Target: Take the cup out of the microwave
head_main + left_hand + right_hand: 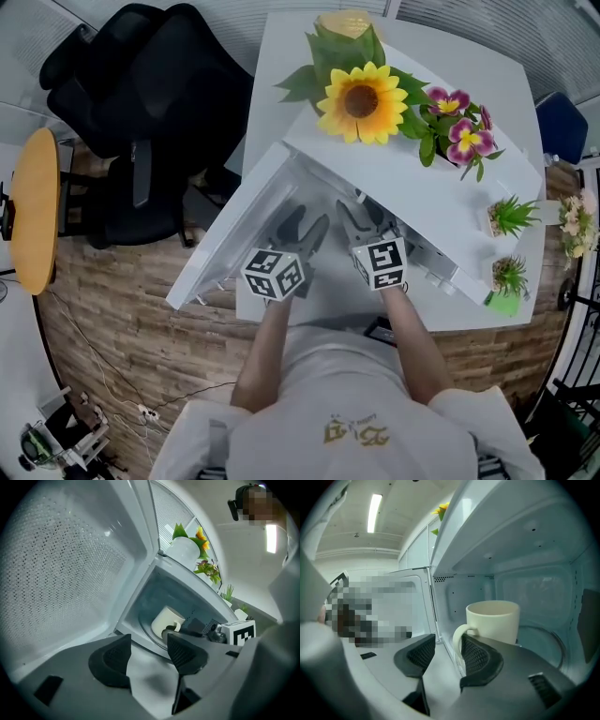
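A cream cup (494, 618) stands upright on the glass turntable (543, 641) inside the white microwave (422, 192), its handle (457, 641) turned toward me. My right gripper (446, 644) reaches into the cavity with its jaws apart; the handle sits between them, close against the right pad, while the left pad stays clear of it. The left gripper view shows the cup (165, 620) with the right gripper (180, 631) at its handle. My left gripper (149, 644) hangs open with nothing in it in front of the opening, next to the swung-out door (61, 573).
A sunflower (361, 101) and purple flowers (459, 127) stand on top of the microwave. Small potted plants (511, 217) sit at its right on the white table (281, 56). A black office chair (141, 122) and a round wooden table (36, 211) are at the left.
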The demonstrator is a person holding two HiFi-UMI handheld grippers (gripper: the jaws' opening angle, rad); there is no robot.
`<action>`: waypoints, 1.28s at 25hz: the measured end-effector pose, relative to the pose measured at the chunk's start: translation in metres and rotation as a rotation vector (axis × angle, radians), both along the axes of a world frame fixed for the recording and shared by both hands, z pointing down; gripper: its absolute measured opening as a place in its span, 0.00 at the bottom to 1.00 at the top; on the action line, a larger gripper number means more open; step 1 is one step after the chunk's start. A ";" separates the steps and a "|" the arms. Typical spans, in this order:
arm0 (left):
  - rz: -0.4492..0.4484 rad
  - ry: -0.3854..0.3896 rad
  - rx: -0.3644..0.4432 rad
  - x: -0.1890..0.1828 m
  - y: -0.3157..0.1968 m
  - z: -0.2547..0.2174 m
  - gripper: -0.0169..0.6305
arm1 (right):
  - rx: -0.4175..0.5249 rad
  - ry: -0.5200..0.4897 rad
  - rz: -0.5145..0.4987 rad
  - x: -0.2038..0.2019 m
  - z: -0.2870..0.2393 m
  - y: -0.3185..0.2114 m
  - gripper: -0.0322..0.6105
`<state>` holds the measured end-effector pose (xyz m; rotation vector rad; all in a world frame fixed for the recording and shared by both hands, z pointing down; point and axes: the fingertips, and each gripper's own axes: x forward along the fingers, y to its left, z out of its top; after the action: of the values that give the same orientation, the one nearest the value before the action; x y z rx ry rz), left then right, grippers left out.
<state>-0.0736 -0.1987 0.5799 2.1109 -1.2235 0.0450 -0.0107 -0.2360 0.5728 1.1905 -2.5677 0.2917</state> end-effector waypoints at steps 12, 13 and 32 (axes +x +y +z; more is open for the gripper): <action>-0.025 -0.018 0.008 -0.010 -0.005 0.001 0.39 | 0.026 -0.001 0.047 0.007 -0.003 -0.009 0.14; -0.025 -0.017 0.008 -0.010 -0.005 0.000 0.39 | 0.032 0.007 0.043 0.007 -0.004 -0.009 0.14; -0.021 -0.018 0.031 -0.013 0.004 -0.011 0.38 | 0.084 0.036 0.004 0.015 -0.022 -0.002 0.11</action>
<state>-0.0866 -0.1951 0.5690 2.1284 -1.2648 0.0362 0.0042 -0.2377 0.5503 1.2180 -2.5699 0.1631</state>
